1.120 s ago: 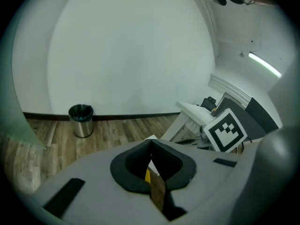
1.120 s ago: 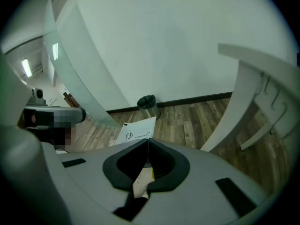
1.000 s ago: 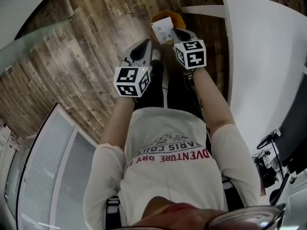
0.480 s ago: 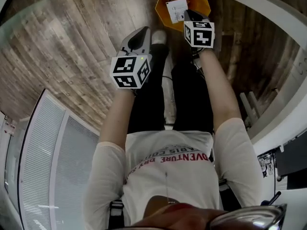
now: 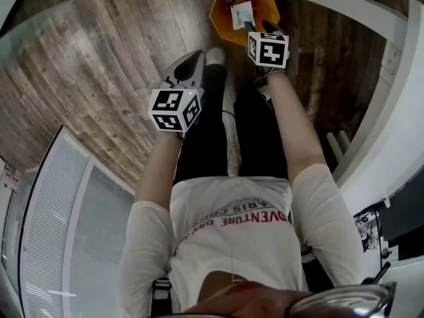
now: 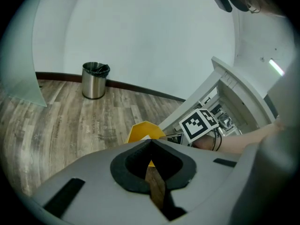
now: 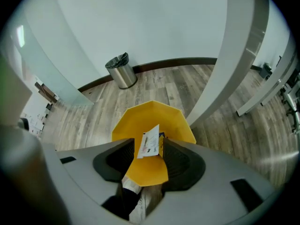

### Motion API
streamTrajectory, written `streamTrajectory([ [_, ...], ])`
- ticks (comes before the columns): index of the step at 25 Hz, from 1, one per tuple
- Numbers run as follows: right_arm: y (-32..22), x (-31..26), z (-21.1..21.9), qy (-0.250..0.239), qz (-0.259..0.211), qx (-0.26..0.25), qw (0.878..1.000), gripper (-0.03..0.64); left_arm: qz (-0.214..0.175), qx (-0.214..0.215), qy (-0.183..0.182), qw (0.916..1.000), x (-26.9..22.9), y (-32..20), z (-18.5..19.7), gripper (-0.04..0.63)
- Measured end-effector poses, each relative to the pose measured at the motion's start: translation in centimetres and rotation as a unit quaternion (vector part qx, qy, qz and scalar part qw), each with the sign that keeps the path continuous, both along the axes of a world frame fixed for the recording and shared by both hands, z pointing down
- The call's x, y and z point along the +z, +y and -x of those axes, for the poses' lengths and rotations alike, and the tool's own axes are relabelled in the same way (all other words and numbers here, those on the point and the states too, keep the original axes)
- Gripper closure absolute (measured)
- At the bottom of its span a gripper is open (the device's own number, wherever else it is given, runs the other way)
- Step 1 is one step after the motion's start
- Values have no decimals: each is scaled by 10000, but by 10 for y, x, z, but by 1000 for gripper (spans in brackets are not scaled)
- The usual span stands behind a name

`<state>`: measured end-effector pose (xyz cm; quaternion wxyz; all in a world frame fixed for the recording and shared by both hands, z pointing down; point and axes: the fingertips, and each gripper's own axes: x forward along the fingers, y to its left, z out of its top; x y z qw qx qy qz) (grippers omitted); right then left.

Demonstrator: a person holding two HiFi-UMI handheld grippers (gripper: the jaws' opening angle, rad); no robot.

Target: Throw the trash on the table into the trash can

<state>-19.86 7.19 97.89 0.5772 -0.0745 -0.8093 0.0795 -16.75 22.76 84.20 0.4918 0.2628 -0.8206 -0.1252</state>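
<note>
Well beyond yellow trash can (image 7: 154,114), steel bin (image 7: 121,71) by wall (image 7: 140,22)

The floor (image 5: 99,58) is wood plank, matt, with a rough-looking grain. The trash can (image 5: 222,25) looks like smooth yellow plastic, and the slip (image 5: 242,13) is thin printed paper. The round bin (image 6: 95,81) is brushed metal. The left hand-held gripper (image 6: 150,142) has a matt grey plastic shell and black rubbery pads (image 6: 126,170).

Wood floor (image 5: 99,58), yellow trash can (image 5: 222,18), steel bin (image 6: 95,80)
</note>
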Motion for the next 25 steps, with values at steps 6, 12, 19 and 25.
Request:
streamTrajectory([
  [6, -3, -81, 3, -205, 104, -89, 9997, 423, -85, -81, -259, 9996, -73, -13, 6, 572],
  [12, -9, -210, 4, -704, 373, 105, 9968, 531, -217, -89, -564, 9981, -170, -40, 10, 572],
  [19, -45, -389, -4, -1761, 681, 387, 9813, 584, -576, 339, -1412, 9877, -319, -102, 14, 572],
  [25, -115, -522, -25, -3003, 310, 892, 9492, 589, -973, 1487, -2171, 9598, -418, -187, 15, 572],
])
